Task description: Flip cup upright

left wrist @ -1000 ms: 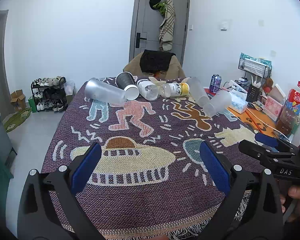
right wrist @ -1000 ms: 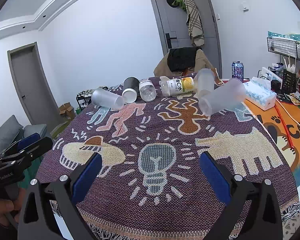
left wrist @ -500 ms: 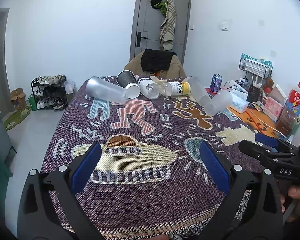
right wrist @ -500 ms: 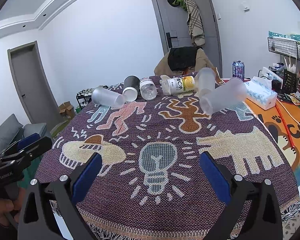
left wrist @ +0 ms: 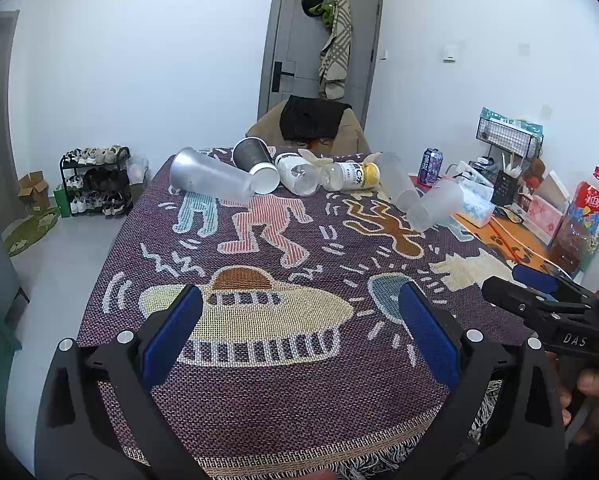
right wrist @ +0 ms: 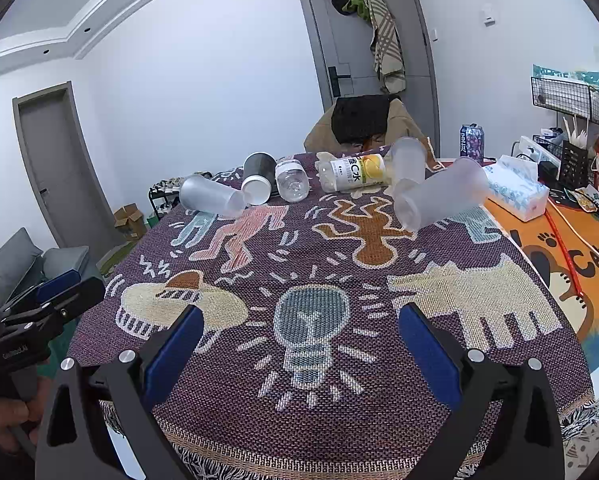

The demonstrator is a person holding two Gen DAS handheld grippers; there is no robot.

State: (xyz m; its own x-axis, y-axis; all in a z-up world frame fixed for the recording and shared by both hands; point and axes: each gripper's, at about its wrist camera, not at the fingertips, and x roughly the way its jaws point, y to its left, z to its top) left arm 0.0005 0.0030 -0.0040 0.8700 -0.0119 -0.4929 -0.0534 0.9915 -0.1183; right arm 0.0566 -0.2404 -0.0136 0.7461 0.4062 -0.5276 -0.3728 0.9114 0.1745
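Note:
Several cups lie on their sides at the far end of the patterned cloth (left wrist: 299, 380): a frosted cup (left wrist: 209, 181) at far left, a dark paper cup (left wrist: 255, 163) beside it, and two frosted cups (left wrist: 437, 205) at far right. In the right wrist view they show as the left frosted cup (right wrist: 211, 197), the dark cup (right wrist: 257, 182) and the nearest frosted cup (right wrist: 439, 196). My left gripper (left wrist: 299, 330) is open and empty over the near edge. My right gripper (right wrist: 299, 344) is open and empty, also near the front edge.
A clear bottle (left wrist: 297, 174) and a yellow-labelled bottle (left wrist: 351, 176) lie among the cups. A tissue box (right wrist: 515, 192), a can (right wrist: 472, 140), a wire rack and snack boxes crowd the orange mat at right. A chair (left wrist: 311, 124) stands behind the table.
Both grippers have edged slightly forward toward the cups. Nothing on the table has moved and both stay open.

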